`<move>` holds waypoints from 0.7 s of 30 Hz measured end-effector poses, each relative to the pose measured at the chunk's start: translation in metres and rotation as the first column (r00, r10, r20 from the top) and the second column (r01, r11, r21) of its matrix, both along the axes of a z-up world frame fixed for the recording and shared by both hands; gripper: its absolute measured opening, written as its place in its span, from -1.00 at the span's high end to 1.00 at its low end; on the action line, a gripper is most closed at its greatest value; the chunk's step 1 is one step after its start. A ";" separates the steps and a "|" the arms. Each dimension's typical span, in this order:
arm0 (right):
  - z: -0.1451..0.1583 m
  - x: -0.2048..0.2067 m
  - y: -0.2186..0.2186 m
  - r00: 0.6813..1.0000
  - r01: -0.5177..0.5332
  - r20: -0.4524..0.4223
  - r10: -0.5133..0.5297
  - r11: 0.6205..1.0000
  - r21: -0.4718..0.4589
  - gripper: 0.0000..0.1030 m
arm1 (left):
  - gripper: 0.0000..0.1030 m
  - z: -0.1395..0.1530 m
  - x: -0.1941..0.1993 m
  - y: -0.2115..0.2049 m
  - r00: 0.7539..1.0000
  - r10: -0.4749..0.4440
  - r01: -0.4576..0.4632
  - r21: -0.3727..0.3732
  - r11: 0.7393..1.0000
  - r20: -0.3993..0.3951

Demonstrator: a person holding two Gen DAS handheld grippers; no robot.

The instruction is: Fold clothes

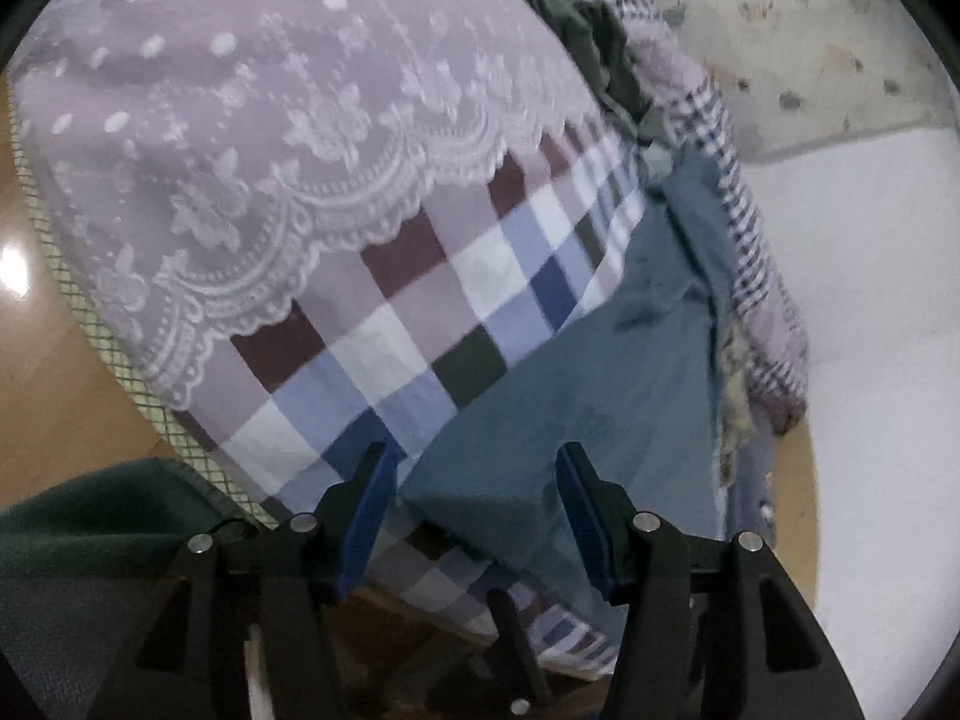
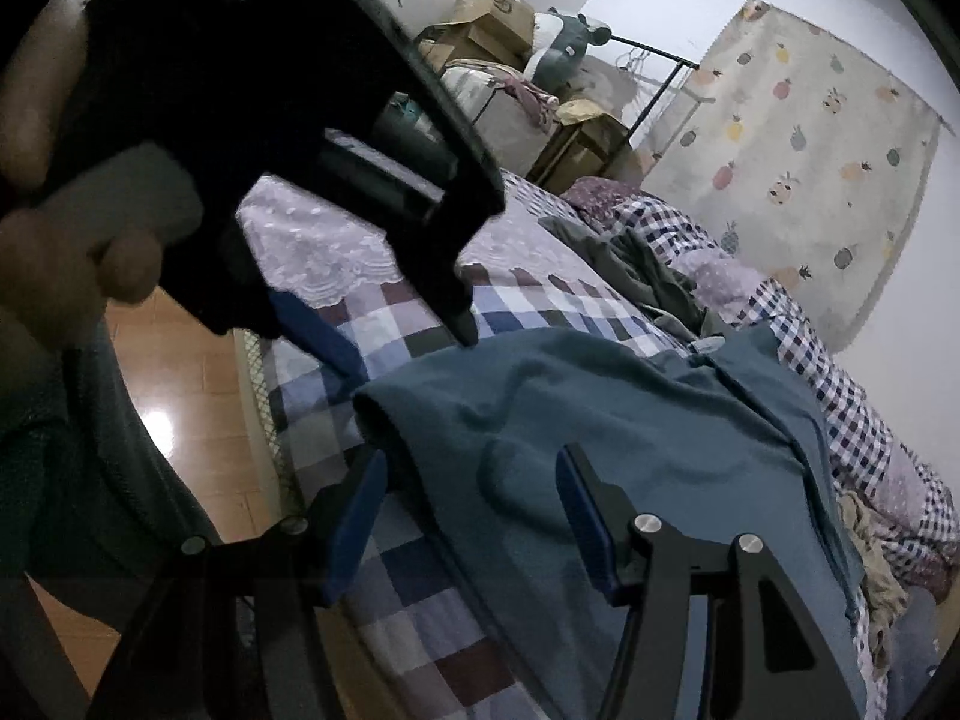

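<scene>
Right wrist: left gripper [image 2: 414, 330] tilts down — jaws seemingly apart — over teal garment [image 2: 600, 420].

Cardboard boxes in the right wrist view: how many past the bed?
2 clear: one open cardboard box on top of the pile, one brown box lower beside the black rack. Clutter may hide others.

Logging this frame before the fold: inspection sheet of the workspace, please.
Surface: bed with checked sheet, lace cover over its far part.
Job's things: teal garment spread flat on the sheet.
Clutter: crumpled dark garment, small-check quilt along the far side.
Grippers: left hand-held gripper open over the teal edge; right hand-held gripper open, not gripping.
Cables: nothing seen.
Surroundings: wooden floor, cardboard boxes, pineapple-print curtain.
</scene>
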State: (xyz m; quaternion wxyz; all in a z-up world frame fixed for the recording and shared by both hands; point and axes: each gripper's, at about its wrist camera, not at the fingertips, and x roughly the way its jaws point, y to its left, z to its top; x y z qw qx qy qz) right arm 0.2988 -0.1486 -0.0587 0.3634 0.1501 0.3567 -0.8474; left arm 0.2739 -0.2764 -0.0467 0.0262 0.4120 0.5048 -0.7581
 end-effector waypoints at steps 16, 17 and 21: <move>-0.005 0.026 -0.010 0.984 -0.061 -0.164 0.070 0.996 0.057 -0.22 | 0.82 0.026 0.029 -0.012 0.969 0.032 0.013 0.178 0.984 -0.245; -0.004 0.026 -0.011 0.982 -0.056 -0.180 0.066 0.997 0.060 -0.20 | 0.82 0.027 0.030 -0.013 0.967 0.035 0.014 0.189 0.982 -0.253; -0.002 0.017 -0.014 0.974 -0.010 -0.227 0.026 0.997 0.071 0.02 | 0.82 0.024 0.028 -0.013 0.966 0.042 0.020 0.234 0.972 -0.256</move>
